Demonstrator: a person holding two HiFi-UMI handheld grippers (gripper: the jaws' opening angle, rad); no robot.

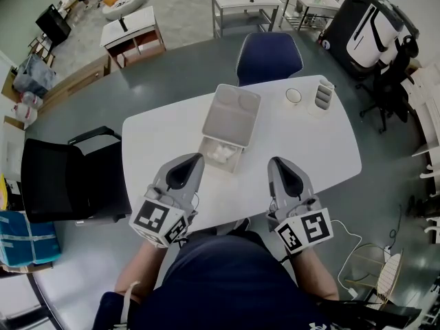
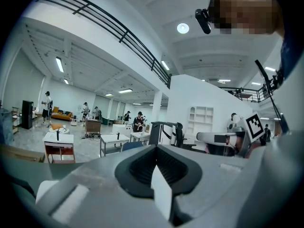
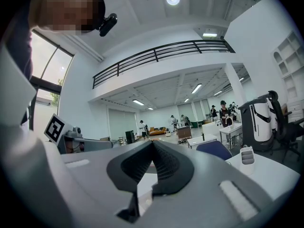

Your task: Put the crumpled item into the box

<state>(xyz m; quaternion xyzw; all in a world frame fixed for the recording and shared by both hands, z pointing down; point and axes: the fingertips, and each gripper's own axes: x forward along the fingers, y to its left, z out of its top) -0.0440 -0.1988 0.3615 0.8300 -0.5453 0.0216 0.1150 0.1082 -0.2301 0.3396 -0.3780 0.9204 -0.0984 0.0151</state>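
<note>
Already the crumpled item (image 1: 221,152) lies inside the box (image 1: 205,150), at twelve o'clock from both tongs. The left gripper (image 1: 197,157) and right gripper (image 1: 275,161) are pressed together and empty, near the table's (image 1: 158,143) six o'clock edge.

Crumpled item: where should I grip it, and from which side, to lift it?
Pinch its raised top folds, coming straight down from above. The crumpled item lies inside the open-topped box, whose walls likely block fingers from any side.

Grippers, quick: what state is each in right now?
Left gripper: closed, jaws together, holding nothing.
Right gripper: closed, jaws together, holding nothing.
</note>
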